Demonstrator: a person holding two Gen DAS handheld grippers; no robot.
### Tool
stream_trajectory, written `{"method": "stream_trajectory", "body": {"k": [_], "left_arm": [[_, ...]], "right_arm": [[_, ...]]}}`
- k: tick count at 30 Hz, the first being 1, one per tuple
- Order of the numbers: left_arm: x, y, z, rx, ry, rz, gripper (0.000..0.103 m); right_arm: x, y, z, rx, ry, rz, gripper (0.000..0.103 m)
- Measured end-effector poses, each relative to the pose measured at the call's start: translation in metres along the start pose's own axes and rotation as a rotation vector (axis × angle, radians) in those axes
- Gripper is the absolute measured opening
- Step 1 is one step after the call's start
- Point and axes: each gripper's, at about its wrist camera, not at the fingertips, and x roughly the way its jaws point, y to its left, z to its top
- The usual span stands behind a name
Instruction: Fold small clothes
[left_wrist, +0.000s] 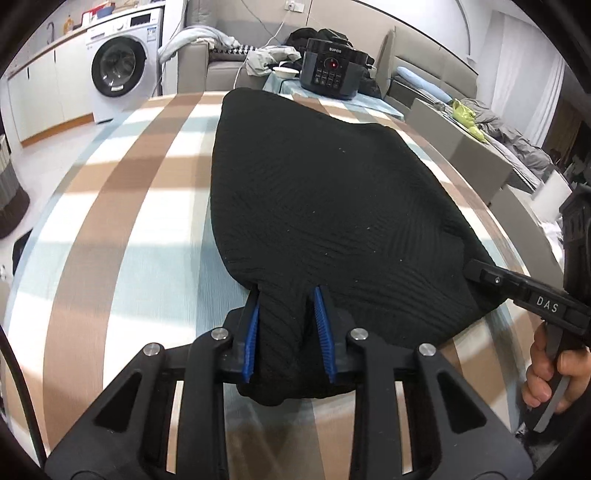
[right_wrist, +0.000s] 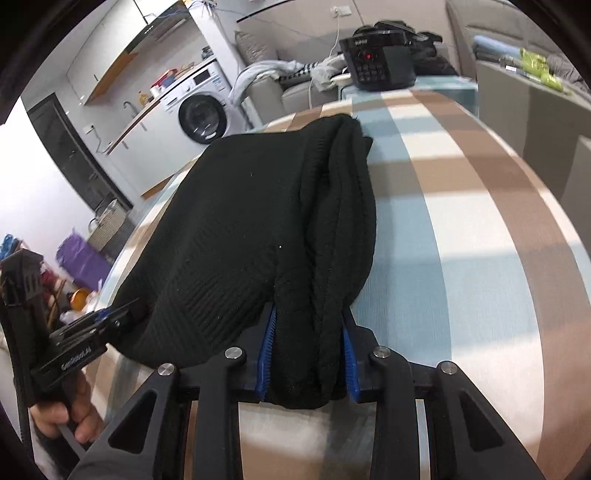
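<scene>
Black knit garment (left_wrist: 325, 206) pinched at near corners by left gripper (left_wrist: 288, 332) and right gripper (right_wrist: 308, 350), jaws narrowed on cloth. Corners best kept level, tension even, edge carried squarely over striped tablecloth (left_wrist: 147, 206).

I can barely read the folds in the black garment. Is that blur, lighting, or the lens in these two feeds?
Left wrist: garment sharp enough to show knit ribs, but black swallows the folds; tablecloth streaked with motion blur at left, bright patches across it. Right wrist: garment ribs visible, tablecloth softly blurred, strong fisheye bending in both views.
</scene>
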Motion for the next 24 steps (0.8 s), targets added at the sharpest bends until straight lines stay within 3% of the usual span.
{"method": "stream_trajectory", "body": {"k": [6,12,14,16,18,20,22,24], "left_arm": [[0.017,0.013,0.02,-0.039,-0.006,0.0,0.024],[0.006,0.016,0.016,-0.033,-0.035,0.052,0.03],[-0.008,0.017,0.012,-0.033,-0.068,0.079,0.045],[-0.025,0.016,0.008,-0.026,-0.127,0.079,0.069],[-0.044,0.012,0.003,0.001,-0.201,0.084,0.084],[-0.059,0.008,-0.003,0.036,-0.267,0.088,0.089],[-0.067,0.007,-0.008,0.053,-0.298,0.08,0.102],[-0.074,0.005,-0.014,0.056,-0.331,0.058,0.102]], "right_arm": [[0.012,0.004,0.016,-0.002,-0.005,-0.018,0.032],[-0.006,0.001,0.013,-0.024,-0.03,-0.021,0.049],[-0.018,0.0,0.012,-0.039,-0.056,-0.008,0.065],[-0.032,0.001,0.009,-0.067,-0.101,0.01,0.087],[-0.046,0.005,0.005,-0.117,-0.152,0.044,0.101],[-0.055,0.01,0.002,-0.172,-0.179,0.052,0.103],[-0.06,0.015,-0.001,-0.222,-0.207,0.045,0.103],[-0.062,0.018,-0.003,-0.249,-0.227,0.041,0.103]]}}
